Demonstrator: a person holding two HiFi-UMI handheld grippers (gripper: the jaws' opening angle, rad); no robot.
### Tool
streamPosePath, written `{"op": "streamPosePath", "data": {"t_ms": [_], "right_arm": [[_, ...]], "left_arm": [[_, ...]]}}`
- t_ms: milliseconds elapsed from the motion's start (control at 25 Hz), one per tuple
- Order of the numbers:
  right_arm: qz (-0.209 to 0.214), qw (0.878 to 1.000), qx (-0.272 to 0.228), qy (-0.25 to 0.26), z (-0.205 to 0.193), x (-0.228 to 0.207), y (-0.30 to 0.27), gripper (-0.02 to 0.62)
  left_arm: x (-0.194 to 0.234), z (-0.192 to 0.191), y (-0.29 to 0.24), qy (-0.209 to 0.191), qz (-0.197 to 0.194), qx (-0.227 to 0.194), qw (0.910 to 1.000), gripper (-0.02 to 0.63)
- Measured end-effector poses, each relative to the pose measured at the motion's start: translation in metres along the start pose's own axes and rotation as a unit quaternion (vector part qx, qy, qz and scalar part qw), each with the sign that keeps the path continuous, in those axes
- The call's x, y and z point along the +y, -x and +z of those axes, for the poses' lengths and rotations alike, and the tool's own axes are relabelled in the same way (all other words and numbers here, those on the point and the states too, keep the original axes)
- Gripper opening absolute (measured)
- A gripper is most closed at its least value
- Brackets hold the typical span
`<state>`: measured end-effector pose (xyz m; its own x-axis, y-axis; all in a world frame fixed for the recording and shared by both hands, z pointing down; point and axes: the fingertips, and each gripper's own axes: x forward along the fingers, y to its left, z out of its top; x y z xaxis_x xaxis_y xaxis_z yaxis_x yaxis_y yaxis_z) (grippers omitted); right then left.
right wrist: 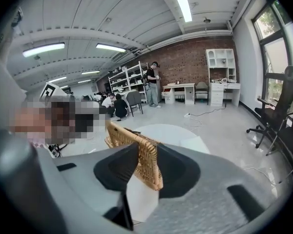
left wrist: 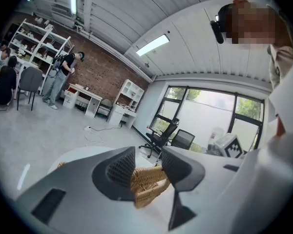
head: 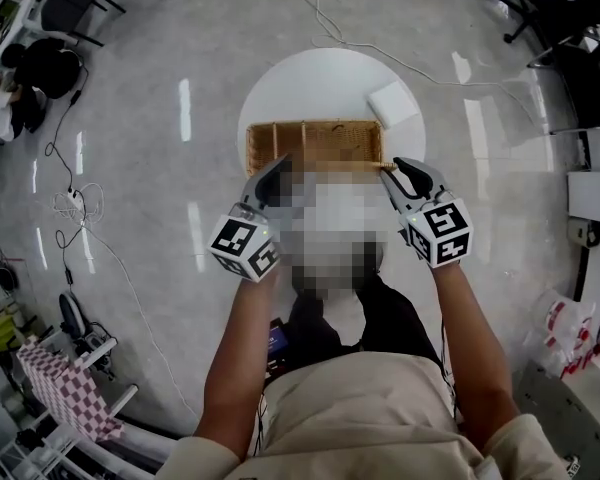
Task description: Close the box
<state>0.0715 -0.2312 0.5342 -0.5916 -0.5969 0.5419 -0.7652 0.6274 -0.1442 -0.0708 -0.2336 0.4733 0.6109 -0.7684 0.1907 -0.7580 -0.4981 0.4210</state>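
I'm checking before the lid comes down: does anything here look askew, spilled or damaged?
Nothing stands out. The wicker box sits open on the round table, dividers showing, with no spill or visible damage. Its lid is raised toward the person, gripped at either end by the left gripper and right gripper.

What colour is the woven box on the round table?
The wicker box is golden tan, woven like a basket. It shows best in the right gripper view.
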Motion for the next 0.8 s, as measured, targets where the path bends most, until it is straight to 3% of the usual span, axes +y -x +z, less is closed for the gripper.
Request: {"op": "streamPosePath", "data": {"t_ms": [480, 800], "right_arm": [[-0.02, 0.999, 0.038, -0.009, 0.01, -0.022, -0.024, 0.114], [-0.016, 1.0, 0.024, -0.002, 0.041, -0.021, -0.018, 0.133]], "left_arm": [[-0.016, 0.034, 0.005, -0.051, -0.01, 0.017, 0.9985, 0.163], [-0.05, 0.071, 0.016, -0.12, -0.026, 0.029, 0.9919, 0.163]]}}
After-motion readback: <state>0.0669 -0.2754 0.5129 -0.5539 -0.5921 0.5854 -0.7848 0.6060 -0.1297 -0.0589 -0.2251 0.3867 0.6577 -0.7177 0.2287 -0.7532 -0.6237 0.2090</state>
